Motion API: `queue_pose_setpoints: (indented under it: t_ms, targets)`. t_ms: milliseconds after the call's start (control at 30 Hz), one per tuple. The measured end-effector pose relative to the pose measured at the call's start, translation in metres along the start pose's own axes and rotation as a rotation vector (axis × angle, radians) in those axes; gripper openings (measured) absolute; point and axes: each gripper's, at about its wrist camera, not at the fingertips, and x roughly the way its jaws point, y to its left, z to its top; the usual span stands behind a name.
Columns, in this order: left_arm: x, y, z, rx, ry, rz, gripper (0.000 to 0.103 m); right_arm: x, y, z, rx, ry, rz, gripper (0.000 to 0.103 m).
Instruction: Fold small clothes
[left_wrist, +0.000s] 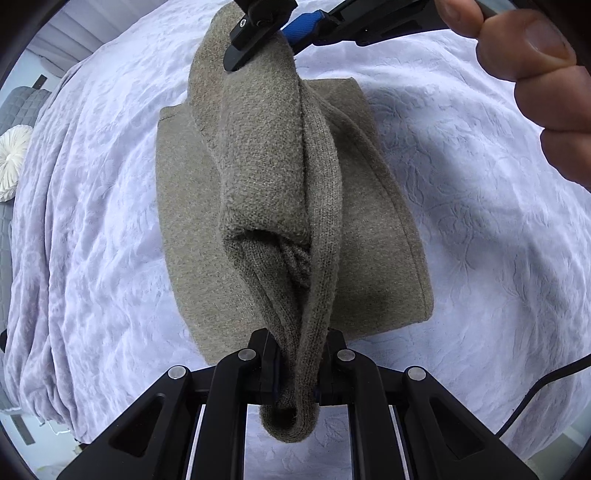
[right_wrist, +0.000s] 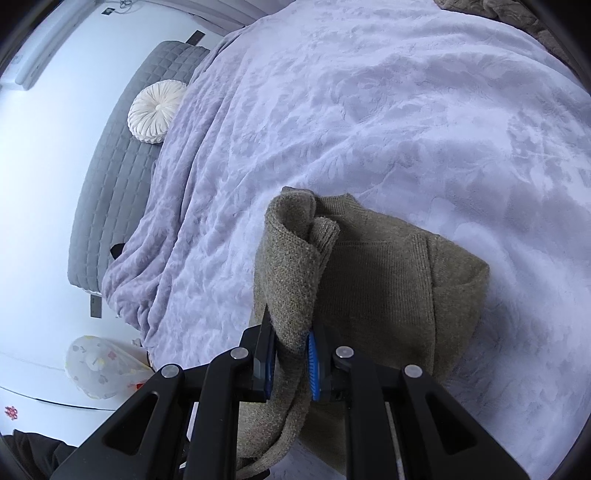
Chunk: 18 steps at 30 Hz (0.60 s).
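Note:
An olive-brown knit garment (left_wrist: 369, 236) lies partly folded on the pale lilac bedspread (left_wrist: 110, 229). My left gripper (left_wrist: 297, 363) is shut on one bunched end of its lifted edge. My right gripper (right_wrist: 290, 360) is shut on the other end, and it also shows at the top of the left wrist view (left_wrist: 269, 35). The raised edge hangs stretched between the two grippers above the flat part of the garment (right_wrist: 388, 280).
A round white pleated cushion (right_wrist: 157, 110) rests on a grey quilted cover (right_wrist: 110, 177) at the bed's far side. A patterned white bag (right_wrist: 99, 365) sits on the floor. Another brownish fabric (right_wrist: 517, 14) lies at the bed's far right.

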Motion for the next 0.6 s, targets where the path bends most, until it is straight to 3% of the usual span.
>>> queue_pose_setpoints:
  t_ms: [600]
  targets:
    - [0.01, 0.006, -0.002, 0.025, 0.014, -0.028, 0.013, -0.002, -0.03, -0.009, 0.041, -0.022, 0.008, 0.015]
